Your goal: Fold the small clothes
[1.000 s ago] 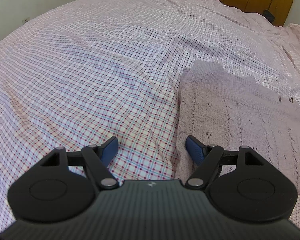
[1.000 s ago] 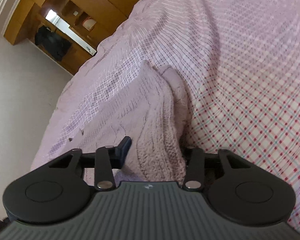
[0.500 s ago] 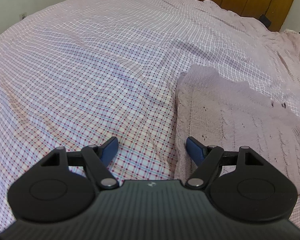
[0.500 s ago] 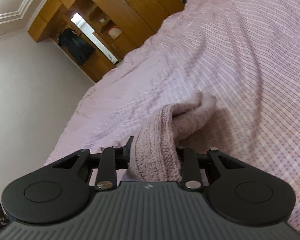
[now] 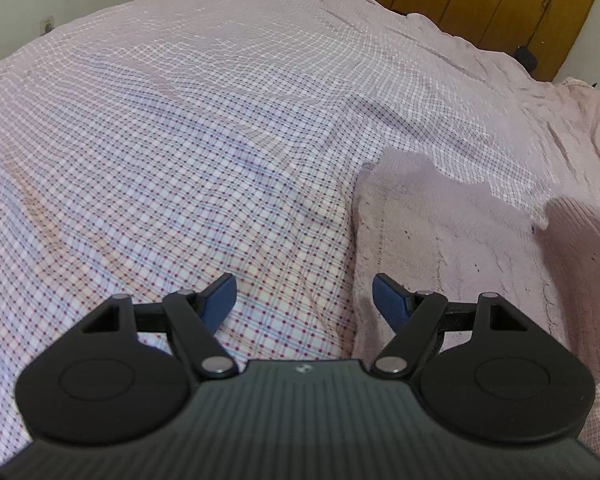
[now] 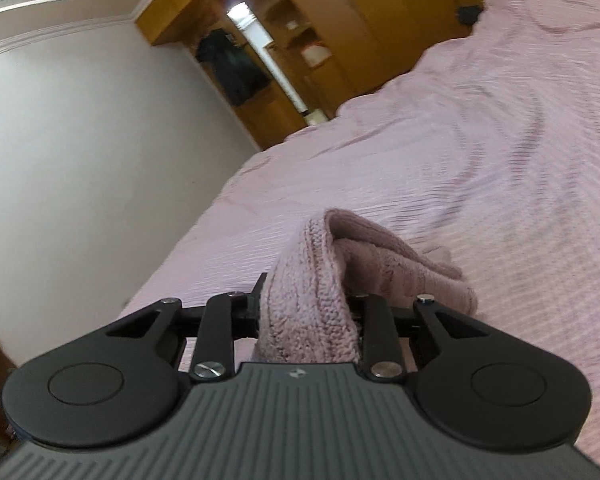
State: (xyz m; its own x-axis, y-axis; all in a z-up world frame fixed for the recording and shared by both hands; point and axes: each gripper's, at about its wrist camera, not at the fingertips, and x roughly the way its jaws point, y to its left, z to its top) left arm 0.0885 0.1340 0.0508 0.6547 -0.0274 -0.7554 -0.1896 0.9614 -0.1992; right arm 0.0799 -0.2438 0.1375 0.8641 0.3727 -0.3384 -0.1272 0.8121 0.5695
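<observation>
Two blue fingers (image 5: 220, 300) of the left claw (image 5: 304, 298) spread wide, released, above the checked bed sheet (image 5: 180, 140). Pink knitted garment (image 5: 460, 240) flat on the bed, under the right-hand finger. Right claw (image 6: 308, 312) clenched on a bunched fold of that knit (image 6: 312, 280), lifted off the sheet; wooden wardrobe (image 6: 340, 20) behind.

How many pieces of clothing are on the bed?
1: a pink knitted sweater lying on the bed, one end lifted in the right gripper. More may lie outside view.
</observation>
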